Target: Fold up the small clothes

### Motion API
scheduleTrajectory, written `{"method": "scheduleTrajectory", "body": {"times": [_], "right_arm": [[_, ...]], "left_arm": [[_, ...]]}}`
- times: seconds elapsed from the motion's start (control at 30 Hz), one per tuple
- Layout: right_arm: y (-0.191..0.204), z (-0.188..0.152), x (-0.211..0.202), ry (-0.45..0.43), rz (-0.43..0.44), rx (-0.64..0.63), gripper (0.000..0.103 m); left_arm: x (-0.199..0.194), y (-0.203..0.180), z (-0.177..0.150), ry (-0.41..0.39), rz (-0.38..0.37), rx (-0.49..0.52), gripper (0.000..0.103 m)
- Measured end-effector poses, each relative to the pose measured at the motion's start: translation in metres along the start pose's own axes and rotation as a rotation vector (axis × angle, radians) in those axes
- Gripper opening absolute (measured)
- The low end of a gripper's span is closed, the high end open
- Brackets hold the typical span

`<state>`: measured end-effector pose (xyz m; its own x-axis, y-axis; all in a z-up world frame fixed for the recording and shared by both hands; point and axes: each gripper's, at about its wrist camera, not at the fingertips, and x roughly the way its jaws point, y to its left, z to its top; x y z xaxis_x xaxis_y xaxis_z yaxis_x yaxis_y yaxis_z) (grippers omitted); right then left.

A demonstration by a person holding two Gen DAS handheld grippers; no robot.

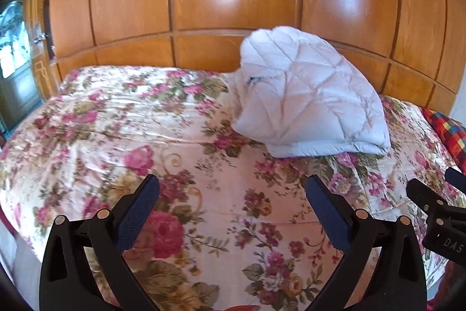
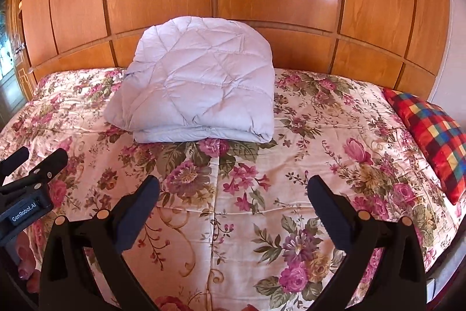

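left claw (image 1: 232, 188): spread apart, empty
right claw (image 2: 233, 188): spread apart, empty
quilted white garment (image 2: 198, 83): folded on bed (image 2: 320, 136)

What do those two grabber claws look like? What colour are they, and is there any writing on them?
Both grabbers are black plastic claws with two curved fingers each. The left gripper and the right gripper have dark blue textured pads inside the fingers and small round tan studs on the joints. White lettering on the left one's side reads "GenRobot.AI"; the right one shows "DAS".
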<state>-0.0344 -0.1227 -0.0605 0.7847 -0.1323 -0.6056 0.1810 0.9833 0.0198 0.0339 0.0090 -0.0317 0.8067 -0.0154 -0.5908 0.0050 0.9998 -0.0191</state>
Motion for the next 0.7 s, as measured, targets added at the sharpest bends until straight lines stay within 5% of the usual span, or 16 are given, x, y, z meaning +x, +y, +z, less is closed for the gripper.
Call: {"method": "scheduleTrajectory", "body": {"times": [0.43,0.7], "right_arm": [[0.002,0.015,-0.027,-0.034,-0.025,0.009,0.101],[-0.001,0.018,-0.031,-0.051,-0.043,0.013,0.101]], "left_arm": [[-0.023,0.003,0.011,-0.041,0.05,0.011,0.099],[-0.021,0.009,0.014,0.005,0.023,-0.035,0.099]]}}
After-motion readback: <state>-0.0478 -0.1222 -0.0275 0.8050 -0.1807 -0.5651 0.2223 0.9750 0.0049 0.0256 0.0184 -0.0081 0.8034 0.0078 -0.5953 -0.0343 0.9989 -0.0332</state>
